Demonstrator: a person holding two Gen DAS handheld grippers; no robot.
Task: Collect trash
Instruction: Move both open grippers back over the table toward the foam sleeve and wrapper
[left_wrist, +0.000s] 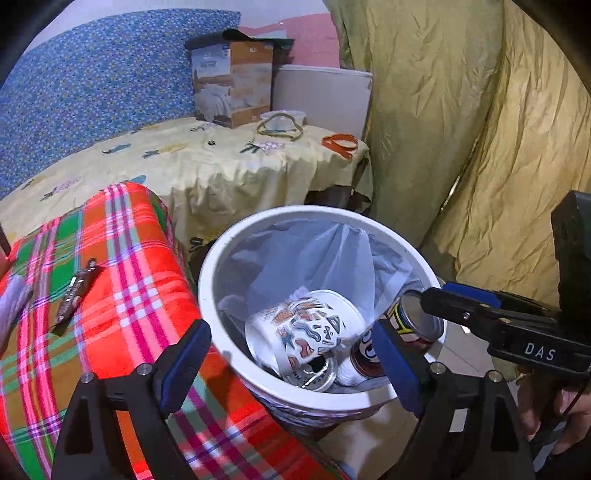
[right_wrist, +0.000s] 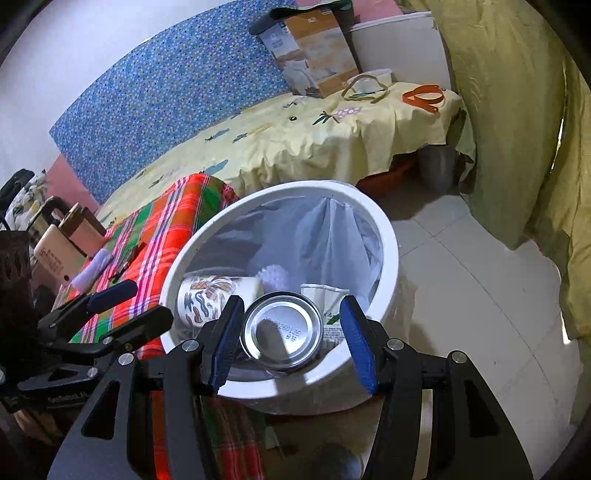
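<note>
Jaws, left gripper (left_wrist: 291, 363): spread wide, nothing between them, hanging over the near rim of the white round plastic bin (left_wrist: 212, 258) lined with a pale bag.

Jaws, right gripper (right_wrist: 291, 341): the silver-bottomed drink can (right_wrist: 282, 338) sits between my blue pads (right_wrist: 225, 339), base toward the camera, long axis running along my fingers and tipped down into the bin. Whether both pads press it I cannot tell; a gap shows on the right side.

Bin contents: patterned white paper cup (left_wrist: 306, 328) lying on its side, a second can (left_wrist: 317, 373), crumpled white paper.

Remaining item, judged: dark slim wrapper (left_wrist: 75, 291) on the red-and-green plaid cloth (left_wrist: 147, 266), left of the bin, nearer my left hand.

Open room: the can hangs inside the rim, clear drop below; bare tiled floor (right_wrist: 461, 266) to the right.
</note>
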